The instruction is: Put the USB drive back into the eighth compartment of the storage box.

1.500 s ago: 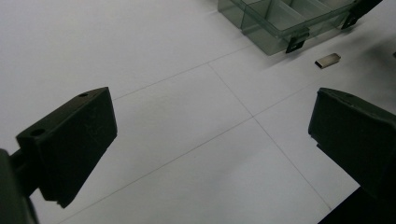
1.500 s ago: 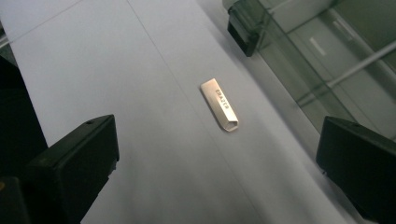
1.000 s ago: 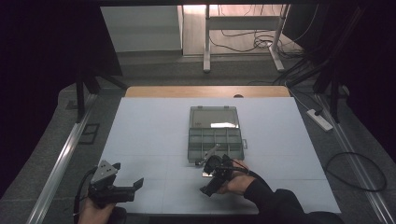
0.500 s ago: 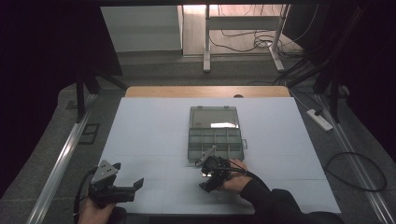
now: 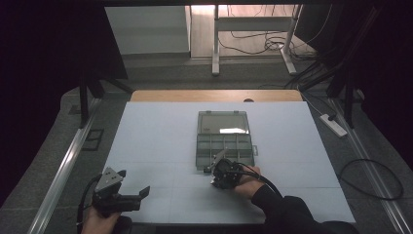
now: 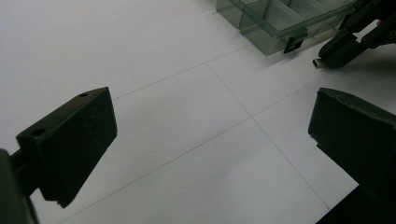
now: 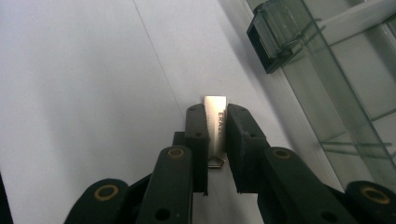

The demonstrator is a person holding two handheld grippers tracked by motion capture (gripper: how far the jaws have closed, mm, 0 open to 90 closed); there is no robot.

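Right claw (image 7: 215,122) newly around "ERAZER" stick (image 7: 216,116)

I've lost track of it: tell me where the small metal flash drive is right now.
In the right gripper view, the metal flash drive is pinched between the right tool, low over the white table, just in front of the clear compartment box by its black latch.

Organizer box (image 5: 225,144) blocks ahead; left table (image 5: 156,136) free.

Small silver metal USB stick (image 7: 216,122), flat on table, beside clear organiser box (image 7: 327,70).
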